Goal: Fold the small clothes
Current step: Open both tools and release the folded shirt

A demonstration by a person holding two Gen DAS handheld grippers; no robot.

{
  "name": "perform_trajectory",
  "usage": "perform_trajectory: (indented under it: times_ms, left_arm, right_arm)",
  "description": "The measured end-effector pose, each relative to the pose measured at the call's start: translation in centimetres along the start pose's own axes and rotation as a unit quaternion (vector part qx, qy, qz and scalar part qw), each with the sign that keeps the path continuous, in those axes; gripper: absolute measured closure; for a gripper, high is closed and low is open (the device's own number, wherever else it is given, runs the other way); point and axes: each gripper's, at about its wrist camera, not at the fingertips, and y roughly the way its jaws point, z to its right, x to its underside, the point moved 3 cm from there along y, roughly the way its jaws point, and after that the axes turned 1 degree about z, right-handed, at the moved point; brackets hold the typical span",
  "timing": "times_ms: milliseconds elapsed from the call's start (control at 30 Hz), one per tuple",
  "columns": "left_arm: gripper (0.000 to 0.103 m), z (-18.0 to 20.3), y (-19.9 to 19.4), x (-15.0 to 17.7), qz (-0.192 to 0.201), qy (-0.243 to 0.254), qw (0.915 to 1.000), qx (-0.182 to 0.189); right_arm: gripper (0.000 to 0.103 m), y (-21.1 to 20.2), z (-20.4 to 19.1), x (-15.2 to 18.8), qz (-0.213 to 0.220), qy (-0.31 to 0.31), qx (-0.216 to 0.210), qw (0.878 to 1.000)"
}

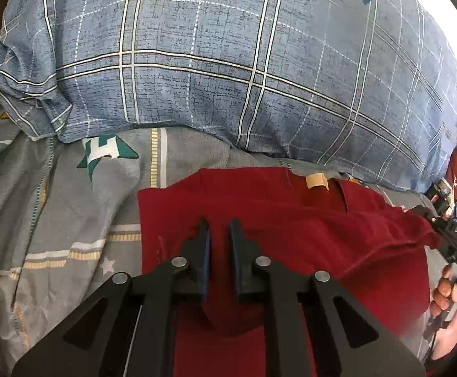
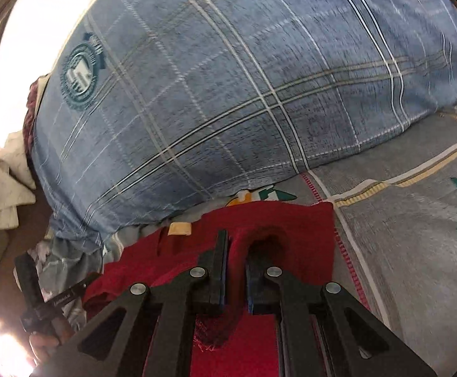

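Both grippers — left gripper (image 1: pixel 219 224) and right gripper (image 2: pixel 236 245) — pinch the red garment (image 1: pixel 291 220) (below the plaid pillow (image 1: pixel 228 62)), apparently carrying a fold over.

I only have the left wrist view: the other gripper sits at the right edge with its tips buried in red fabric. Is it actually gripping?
Observer: Yes. In the right wrist view the right gripper is shut on a raised fold of the red garment.
Operator: Anything beside the pillow on that side?
Observer: A pile of pale cloths lies by the end of the blue plaid pillow.
Operator: And the sheet next to the garment?
Observer: The grey sheet has a red dashed stitch line running beside the garment.
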Motion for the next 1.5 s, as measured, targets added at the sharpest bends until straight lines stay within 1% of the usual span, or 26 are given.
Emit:
perform_trajectory:
  times_ms: [33,67,100,133,167,200,233,267,300,333,400,467,533,633,667,700,733,800,900,1000,1133,1200,1267,1367,1433,1500]
  left_arm:
    - [0.088,-0.1,0.0,-0.1,-0.003,-0.001,1.0000,0.008]
    - [0.082,-0.2,0.0,-0.3,-0.005,-0.003,0.9998,0.017]
    - [0.078,-0.3,-0.2,-0.5,-0.005,-0.006,0.9997,0.023]
    - [0.058,-0.5,-0.7,-0.7,0.002,-0.009,0.9997,0.023]
    - [0.033,-0.7,-1.3,-1.0,0.017,-0.011,0.9998,0.009]
    - [0.028,-1.1,-2.2,-1.2,0.040,-0.014,0.9991,-0.006]
    - [0.028,-1.5,-3.4,-1.5,0.070,-0.022,0.9972,-0.014]
    - [0.028,-1.8,-4.0,-1.7,0.078,-0.027,0.9966,-0.011]
    - [0.028,-1.9,-4.4,-1.8,0.076,-0.030,0.9966,-0.003]
    - [0.028,-2.0,-4.6,-1.8,0.074,-0.033,0.9967,0.003]
    - [0.028,-1.9,-4.8,-1.6,0.077,-0.034,0.9964,0.003]
    - [0.028,-1.6,-3.9,-1.4,0.067,-0.025,0.9974,-0.006]
    - [0.028,-1.5,-2.2,-1.1,0.039,-0.019,0.9989,-0.020]
    - [0.028,-2.3,0.9,0.0,-0.014,-0.016,0.9986,-0.049]
    - [0.027,-2.6,1.8,0.3,-0.027,-0.015,0.9978,-0.058]
    - [0.025,-3.0,2.6,0.6,-0.038,-0.018,0.9974,-0.058]
    - [0.024,-3.3,2.8,0.7,-0.039,-0.025,0.9976,-0.051]
    - [0.022,-3.8,2.9,0.6,-0.042,-0.041,0.9975,-0.041]
    - [0.021,-3.8,2.7,0.4,-0.038,-0.035,0.9978,-0.041]
    - [0.022,-3.7,2.0,0.5,-0.033,-0.034,0.9977,-0.048]
    - [0.022,-3.2,0.6,0.4,-0.012,-0.019,0.9977,-0.064]
    - [0.022,-3.1,0.1,0.3,-0.006,-0.019,0.9979,-0.062]
    - [0.022,-3.0,-0.4,0.3,-0.002,-0.019,0.9982,-0.058]
    - [0.022,-2.5,-1.0,0.3,0.006,-0.008,0.9981,-0.061]
    - [0.022,-2.1,-1.4,0.5,0.010,-0.001,0.9980,-0.062]
    - [0.022,-2.0,-1.9,0.8,0.014,0.003,0.9981,-0.060]
  right_arm:
    - [0.085,0.4,0.6,-0.1,-0.001,0.013,-0.003,1.000]
    - [0.074,0.6,0.8,-0.1,-0.003,0.018,-0.003,1.000]
    - [0.068,0.5,1.1,-0.2,-0.004,0.024,-0.004,1.000]
    - [0.060,0.0,1.1,-0.5,0.001,0.027,-0.009,1.000]
    - [0.050,-0.5,1.0,-0.7,0.010,0.027,-0.013,0.999]
    - [0.044,-1.7,0.9,-1.2,0.036,0.027,-0.010,0.999]
    - [0.039,-3.1,0.8,-1.6,0.063,0.028,-0.005,0.998]
    - [0.039,-3.9,0.6,-1.8,0.076,0.027,-0.006,0.997]
    - [0.039,-4.9,0.4,-2.0,0.086,0.023,-0.016,0.996]
    - [0.040,-5.5,-0.1,-1.9,0.083,0.014,-0.025,0.996]
    - [0.041,-5.5,-1.3,-1.2,0.069,-0.015,-0.025,0.997]
    - [0.042,-4.3,-2.7,-0.4,0.053,-0.048,-0.009,0.997]
    - [0.042,-2.0,-3.7,0.3,0.024,-0.068,0.020,0.997]
    - [0.042,2.2,-4.2,0.1,-0.022,-0.079,0.038,0.996]
    - [0.041,3.1,-3.8,0.0,-0.032,-0.083,0.051,0.995]
    - [0.041,4.5,-3.5,-0.4,-0.046,-0.086,0.079,0.992]
    - [0.041,6.2,-3.0,-0.7,-0.067,-0.089,0.108,0.988]
    - [0.041,8.4,-2.0,-0.7,-0.096,-0.093,0.127,0.983]
    - [0.041,9.3,-2.0,-0.9,-0.083,-0.116,0.147,0.979]
    - [0.041,8.3,-2.4,-0.6,-0.075,-0.119,0.150,0.979]
    - [0.041,4.1,-3.0,1.0,-0.066,-0.117,0.130,0.982]
    - [0.040,1.9,-3.1,2.5,-0.067,-0.135,0.132,0.980]
    - [0.040,0.6,-2.6,3.9,-0.068,-0.150,0.141,0.976]
    - [0.040,0.4,-1.5,5.2,-0.067,-0.162,0.139,0.975]
    - [0.040,0.3,-1.9,5.3,-0.064,-0.178,0.147,0.971]
    - [0.040,0.0,-2.5,5.2,-0.066,-0.176,0.149,0.971]
